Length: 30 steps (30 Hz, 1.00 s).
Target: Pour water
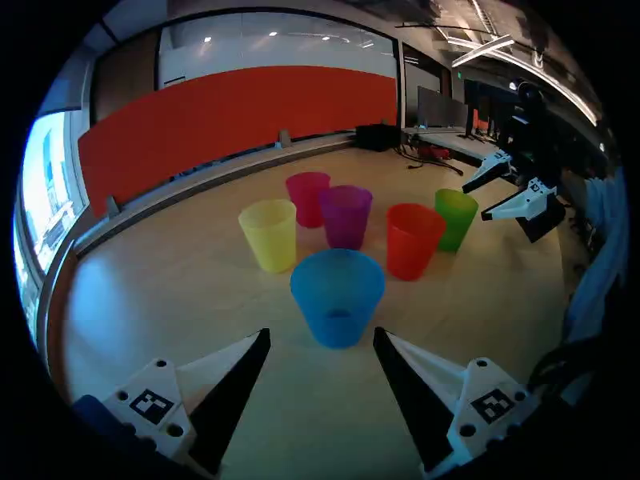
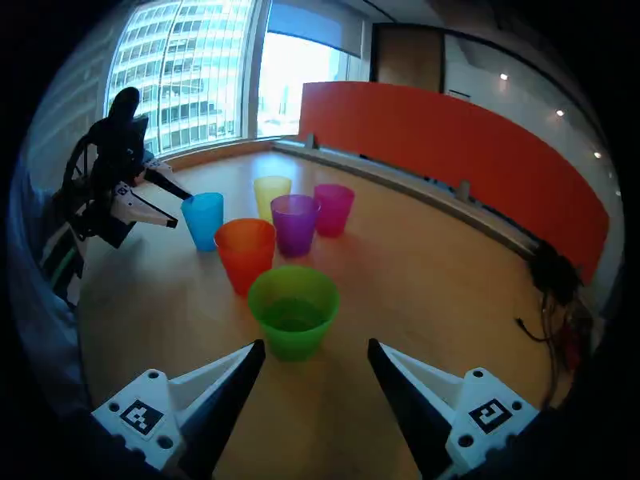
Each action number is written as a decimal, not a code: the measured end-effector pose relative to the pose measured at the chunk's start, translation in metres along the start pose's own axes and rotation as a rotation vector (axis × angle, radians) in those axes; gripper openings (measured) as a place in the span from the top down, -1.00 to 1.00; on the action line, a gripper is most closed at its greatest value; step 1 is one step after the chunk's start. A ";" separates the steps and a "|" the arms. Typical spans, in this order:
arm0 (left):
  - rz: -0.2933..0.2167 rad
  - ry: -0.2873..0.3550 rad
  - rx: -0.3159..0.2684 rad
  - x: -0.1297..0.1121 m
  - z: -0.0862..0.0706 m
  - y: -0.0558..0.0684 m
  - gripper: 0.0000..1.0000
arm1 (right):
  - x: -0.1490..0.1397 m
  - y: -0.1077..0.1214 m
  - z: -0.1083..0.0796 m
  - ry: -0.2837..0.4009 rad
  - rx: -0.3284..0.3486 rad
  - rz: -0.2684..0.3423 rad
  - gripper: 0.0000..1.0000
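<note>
Blue cup (image 1: 337,298) stands before the spread left claw (image 1: 321,331), apparently not touching.

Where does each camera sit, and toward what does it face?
Left gripper view: rides on the left gripper, facing the blue cup ahead of its open fingers; the right gripper shows farther off, beside the green cup.
Right gripper view: rides on the right gripper, facing the green cup before its open fingers; the left gripper shows farther off, by the blue cup.
Shared: six coloured cups, the wooden surface, the orange wall.
</note>
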<state>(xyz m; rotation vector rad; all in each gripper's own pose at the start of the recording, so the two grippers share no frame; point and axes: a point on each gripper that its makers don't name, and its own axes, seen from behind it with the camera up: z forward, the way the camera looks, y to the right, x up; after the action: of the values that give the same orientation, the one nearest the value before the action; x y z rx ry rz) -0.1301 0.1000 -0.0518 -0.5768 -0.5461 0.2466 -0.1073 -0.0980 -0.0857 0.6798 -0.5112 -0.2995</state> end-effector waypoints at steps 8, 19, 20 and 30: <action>-0.008 0.032 0.064 0.004 -0.009 -0.013 -0.92 | 0.006 0.018 -0.014 0.038 -0.068 0.032 -1.00; -0.023 0.150 0.196 0.023 -0.024 -0.042 -0.92 | 0.033 0.056 -0.028 0.162 -0.240 0.131 -1.00; -0.022 0.163 0.209 0.024 -0.026 -0.044 -0.92 | 0.035 0.060 -0.029 0.176 -0.256 0.136 -1.00; -0.007 0.265 0.330 0.045 -0.043 -0.066 -0.92 | 0.068 0.089 -0.042 0.318 -0.426 0.161 -1.00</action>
<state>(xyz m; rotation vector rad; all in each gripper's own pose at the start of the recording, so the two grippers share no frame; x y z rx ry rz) -0.0639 0.0430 -0.0252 -0.2805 -0.2424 0.2433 -0.0190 -0.0389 -0.0309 0.2611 -0.1845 -0.1371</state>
